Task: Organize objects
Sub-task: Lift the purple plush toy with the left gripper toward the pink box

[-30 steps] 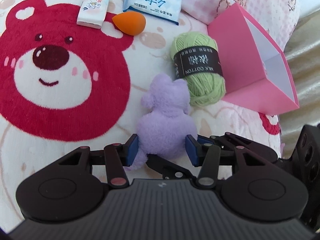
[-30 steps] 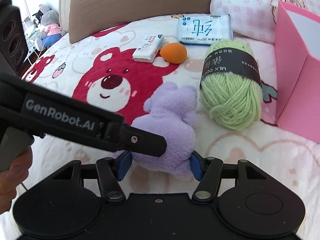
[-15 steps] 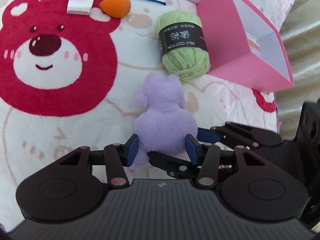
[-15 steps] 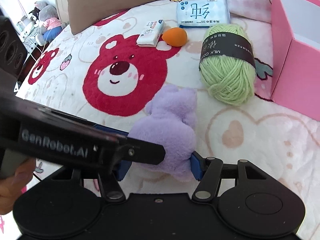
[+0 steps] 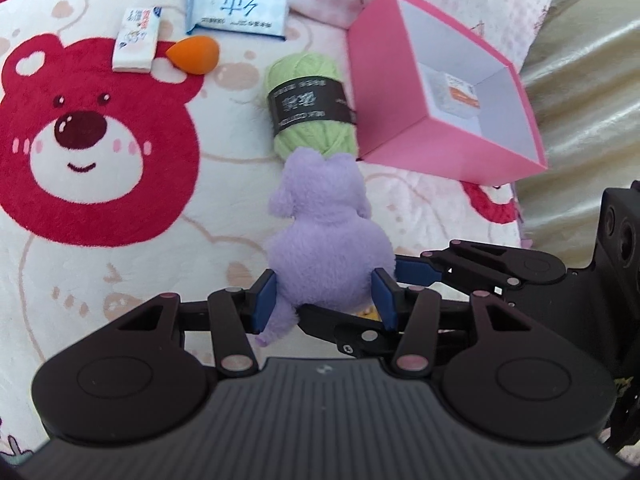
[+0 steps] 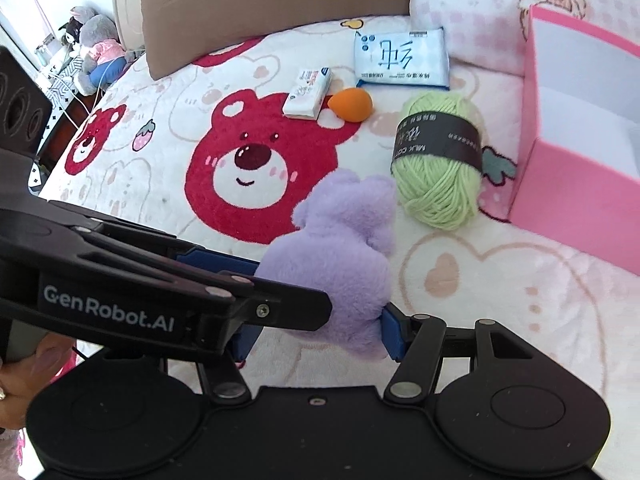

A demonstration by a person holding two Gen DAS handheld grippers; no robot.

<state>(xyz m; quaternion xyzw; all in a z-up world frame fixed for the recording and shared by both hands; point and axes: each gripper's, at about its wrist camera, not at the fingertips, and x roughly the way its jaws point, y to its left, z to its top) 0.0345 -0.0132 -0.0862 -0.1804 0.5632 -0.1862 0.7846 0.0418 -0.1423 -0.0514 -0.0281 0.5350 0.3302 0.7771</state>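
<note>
Now purple plush toy [image 5: 326,248], clamped between both hand-held grippers

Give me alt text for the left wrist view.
Left gripper and right gripper both clamp a purple plush above a bear-print blanket. Beyond lie green yarn and an open pink box.

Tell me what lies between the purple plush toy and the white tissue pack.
Only bare bear-print blanket lies between the purple plush toy and the white tissue pack; the orange sponge sits just beside that line. The right wrist view shows it best.
</note>
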